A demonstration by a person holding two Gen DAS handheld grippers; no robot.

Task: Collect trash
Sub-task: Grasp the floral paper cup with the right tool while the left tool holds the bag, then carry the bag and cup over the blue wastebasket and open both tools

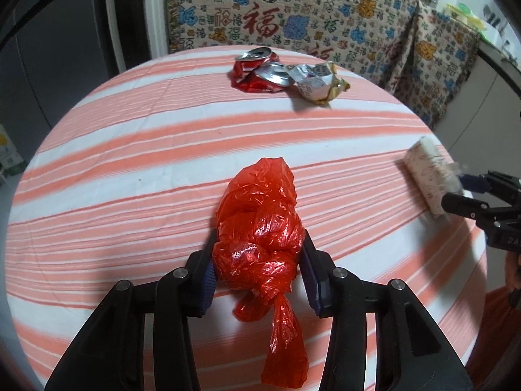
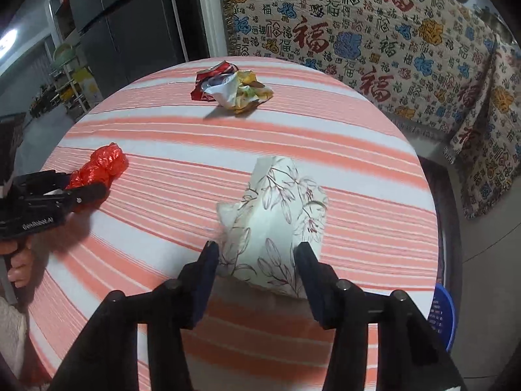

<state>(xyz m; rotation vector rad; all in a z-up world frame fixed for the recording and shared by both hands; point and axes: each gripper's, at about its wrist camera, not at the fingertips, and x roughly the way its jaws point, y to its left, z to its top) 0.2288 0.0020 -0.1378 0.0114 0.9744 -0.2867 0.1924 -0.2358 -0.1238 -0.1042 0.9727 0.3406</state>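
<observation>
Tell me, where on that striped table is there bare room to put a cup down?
The wide bare stretch between the red bag and the crushed can with its wrapper is free. Crowded: that far pile, and near the floral pack.

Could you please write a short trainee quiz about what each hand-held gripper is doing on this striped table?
1. True or false: the left hand-held gripper has its fingers around the red plastic bag.
2. What sits between the right hand-held gripper fingers: A) crushed can, B) flowered tissue pack, C) snack wrapper?
3. Which two trash items lie together at the far side of the table?

Key: 1 true. 2 B. 3 the crushed can and the snack wrapper.
</observation>
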